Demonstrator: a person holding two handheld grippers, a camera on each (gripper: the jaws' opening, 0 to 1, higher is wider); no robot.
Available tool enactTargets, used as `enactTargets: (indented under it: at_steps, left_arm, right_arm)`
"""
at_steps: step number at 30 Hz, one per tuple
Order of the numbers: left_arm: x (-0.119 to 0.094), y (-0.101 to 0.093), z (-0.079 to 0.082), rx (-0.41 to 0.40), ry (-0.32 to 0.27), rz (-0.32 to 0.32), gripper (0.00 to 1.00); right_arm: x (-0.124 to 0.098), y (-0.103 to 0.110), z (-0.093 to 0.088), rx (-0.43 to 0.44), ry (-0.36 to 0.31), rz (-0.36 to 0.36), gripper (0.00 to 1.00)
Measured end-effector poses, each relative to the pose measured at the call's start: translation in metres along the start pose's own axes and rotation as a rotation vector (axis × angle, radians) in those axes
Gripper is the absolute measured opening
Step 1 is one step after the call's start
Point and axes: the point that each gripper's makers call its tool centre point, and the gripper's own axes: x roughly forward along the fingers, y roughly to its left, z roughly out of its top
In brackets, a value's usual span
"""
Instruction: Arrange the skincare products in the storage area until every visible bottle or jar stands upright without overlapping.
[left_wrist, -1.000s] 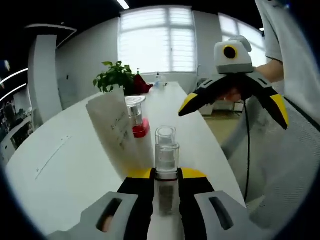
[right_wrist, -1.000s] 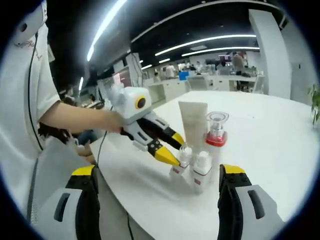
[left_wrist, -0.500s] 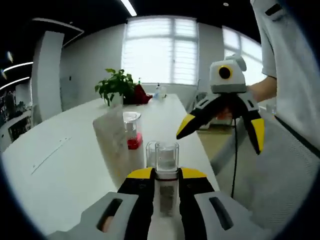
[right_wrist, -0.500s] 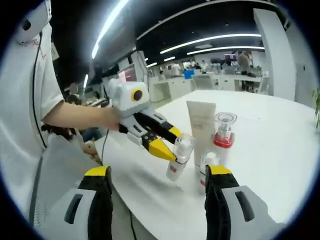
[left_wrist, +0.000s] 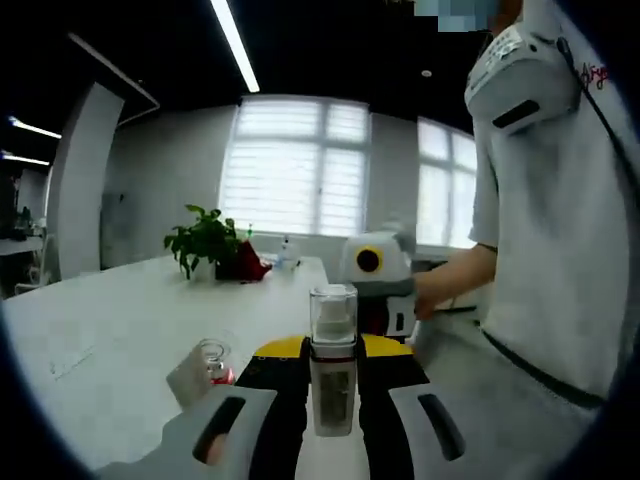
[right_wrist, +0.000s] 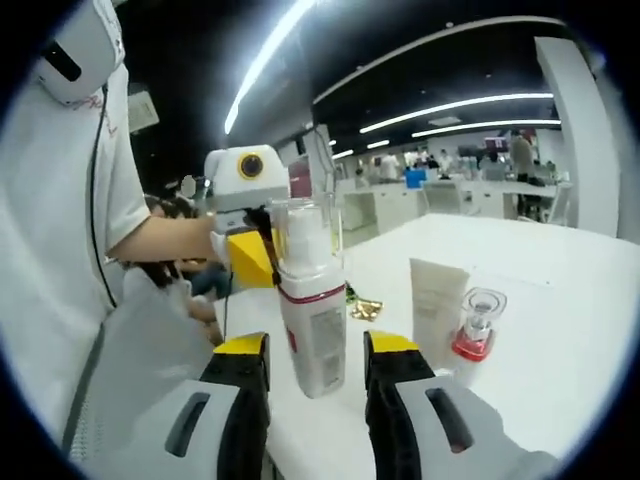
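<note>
**Two hand-held tools meet at one clear-capped pump bottle above a white counter**

In the left gripper view, the left tool (left_wrist: 333, 352) has its black, yellow-tipped jaws pressed against the sides of a small pump bottle (left_wrist: 333, 365) with a clear cap. The bottle stands upright between the jaws. Just behind it is the right tool (left_wrist: 375, 290), white-bodied, held by a person's hand (left_wrist: 432, 292).

In the right gripper view, the right tool (right_wrist: 306, 352) has its jaws drawn in on either side of the same bottle (right_wrist: 308, 310), which has a white body, a thin red band and a tall clear cap. Whether these jaws actually touch the bottle cannot be told. The left tool (right_wrist: 246, 245) reaches in from the left and meets the bottle near its cap, gripped by the person's other hand (right_wrist: 200, 238).

Lower right of the bottle in this view, a white squeeze tube (right_wrist: 437, 300) stands cap-down on the counter (right_wrist: 560, 330), with a red-collared pump bottle (right_wrist: 475, 325) just beside it. Both also appear low in the left gripper view.

The counter is long, white and glossy. At its far end sit a potted plant (left_wrist: 203, 237) and a dark red object (left_wrist: 244, 267), before tall blinded windows (left_wrist: 290, 180). The room is an open office with a dark ceiling, strip lights (right_wrist: 470, 100) and distant desks. The person wears a white short-sleeved shirt (left_wrist: 560, 200).
</note>
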Motion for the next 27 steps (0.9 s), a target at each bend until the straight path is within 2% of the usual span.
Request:
enactTargets:
  at_steps: [9, 18, 25, 27]
  left_arm:
    - [0.000, -0.007, 0.012, 0.009, -0.032, -0.010, 0.18]
    - [-0.001, -0.013, 0.016, 0.018, -0.028, -0.024, 0.18]
    - [-0.001, -0.014, 0.023, 0.008, -0.057, -0.029, 0.18]
    - [-0.001, -0.014, 0.026, 0.003, -0.068, -0.032, 0.18]
  right_arm:
    - [0.003, 0.011, 0.011, -0.053, 0.009, 0.064, 0.33]
    - [0.002, 0.019, 0.021, -0.045, -0.017, 0.097, 0.29]
    - [0.001, 0.024, 0.025, -0.040, -0.023, 0.115, 0.27]
    - [0.002, 0.024, 0.025, -0.040, -0.027, 0.120, 0.23]
